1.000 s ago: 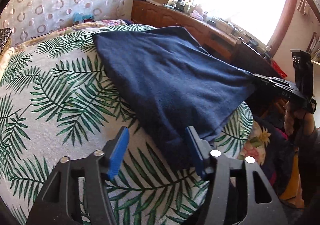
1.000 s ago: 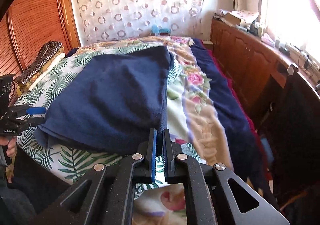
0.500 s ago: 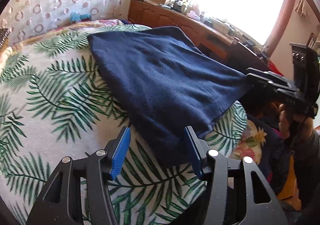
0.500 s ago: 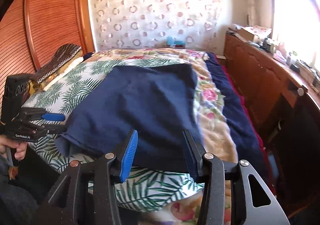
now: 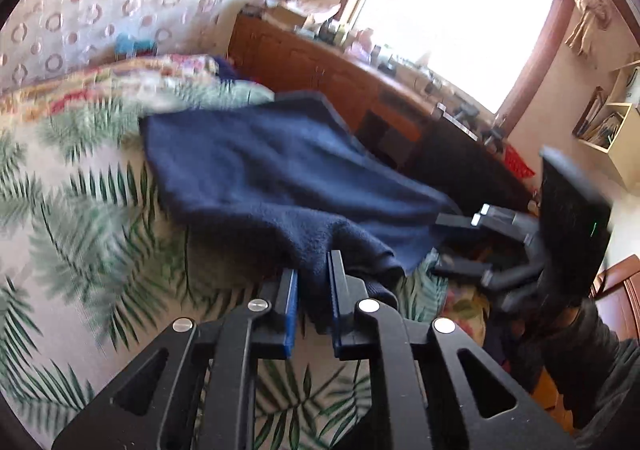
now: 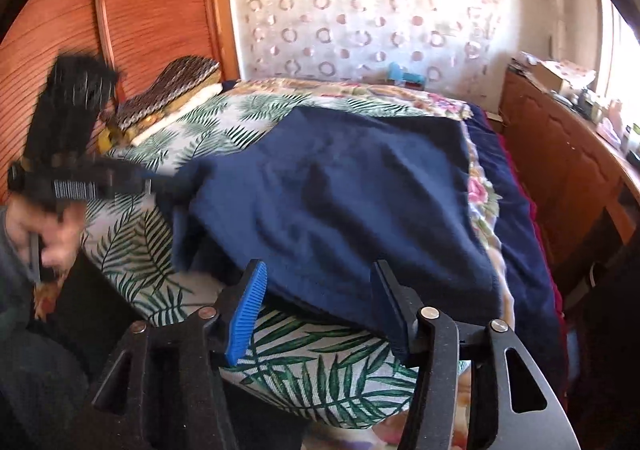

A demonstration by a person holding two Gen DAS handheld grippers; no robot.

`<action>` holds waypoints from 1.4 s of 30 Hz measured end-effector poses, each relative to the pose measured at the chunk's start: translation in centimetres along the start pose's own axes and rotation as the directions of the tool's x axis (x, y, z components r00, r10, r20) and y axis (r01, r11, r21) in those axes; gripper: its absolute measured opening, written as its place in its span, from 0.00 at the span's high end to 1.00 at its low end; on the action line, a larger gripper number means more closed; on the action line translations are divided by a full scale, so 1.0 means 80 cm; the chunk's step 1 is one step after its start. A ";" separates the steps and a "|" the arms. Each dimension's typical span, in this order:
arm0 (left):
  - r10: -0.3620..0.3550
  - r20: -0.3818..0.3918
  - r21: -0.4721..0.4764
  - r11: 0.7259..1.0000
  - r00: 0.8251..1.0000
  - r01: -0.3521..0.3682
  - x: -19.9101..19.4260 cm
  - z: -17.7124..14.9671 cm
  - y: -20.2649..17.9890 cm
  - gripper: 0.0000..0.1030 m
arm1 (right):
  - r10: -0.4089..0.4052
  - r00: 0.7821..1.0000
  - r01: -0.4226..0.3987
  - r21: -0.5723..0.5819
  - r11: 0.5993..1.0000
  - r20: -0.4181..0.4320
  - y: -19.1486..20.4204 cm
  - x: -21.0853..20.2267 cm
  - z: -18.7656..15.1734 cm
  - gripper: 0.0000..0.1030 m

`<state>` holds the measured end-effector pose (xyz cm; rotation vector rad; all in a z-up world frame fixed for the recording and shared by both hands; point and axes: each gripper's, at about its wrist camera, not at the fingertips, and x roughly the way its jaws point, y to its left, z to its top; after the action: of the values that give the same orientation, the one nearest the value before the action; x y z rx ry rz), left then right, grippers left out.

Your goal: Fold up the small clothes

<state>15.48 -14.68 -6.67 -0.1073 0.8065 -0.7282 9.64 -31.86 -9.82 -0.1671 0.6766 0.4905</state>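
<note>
A dark blue fleece cloth lies spread on the palm-leaf bedspread; it also shows in the right wrist view. My left gripper is shut on the cloth's near corner, which bunches up between the blue pads and is lifted. It appears at the left of the right wrist view, blurred. My right gripper is open, its fingers on either side of the cloth's near edge at the bed's foot. It shows at the right of the left wrist view.
A wooden sideboard with clutter runs along the bed's right side under a bright window. Folded patterned bedding lies at the bed's far left by a wooden wardrobe. A patterned curtain hangs behind.
My left gripper has closed on the cloth's near corner and lifted it. My right gripper, shut on the cloth a second ago, opened and stays open at the near edge.
</note>
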 end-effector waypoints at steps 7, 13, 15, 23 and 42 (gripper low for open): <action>-0.007 0.055 0.023 1.000 0.998 0.006 -0.011 0.037 -0.014 0.87 | -0.010 0.999 0.008 -0.073 0.997 -0.035 -0.005 0.010 0.007 0.39; -0.013 0.082 -0.007 1.000 0.997 0.014 -0.011 0.053 -0.002 0.87 | -0.114 0.990 0.100 -0.155 0.983 -0.084 -0.017 0.040 0.011 0.38; -0.014 0.088 -0.010 1.000 0.996 0.015 -0.011 0.053 -0.001 0.87 | -0.163 0.982 0.144 -0.183 0.973 -0.093 -0.025 0.043 0.013 0.38; 0.039 0.121 -0.020 0.999 0.992 -0.037 -0.014 0.067 0.025 0.87 | -0.234 0.972 0.214 -0.299 0.930 -0.032 -0.038 0.039 0.072 0.85; 0.254 0.145 -0.048 0.967 0.956 -0.250 0.041 0.133 0.140 0.42 | -0.160 0.987 0.152 -0.191 0.970 -0.029 -0.097 0.229 0.257 0.76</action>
<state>30.54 -10.15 -5.22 -0.0828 0.6715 -0.4610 37.22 -25.46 -5.70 -0.4078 0.6538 0.4000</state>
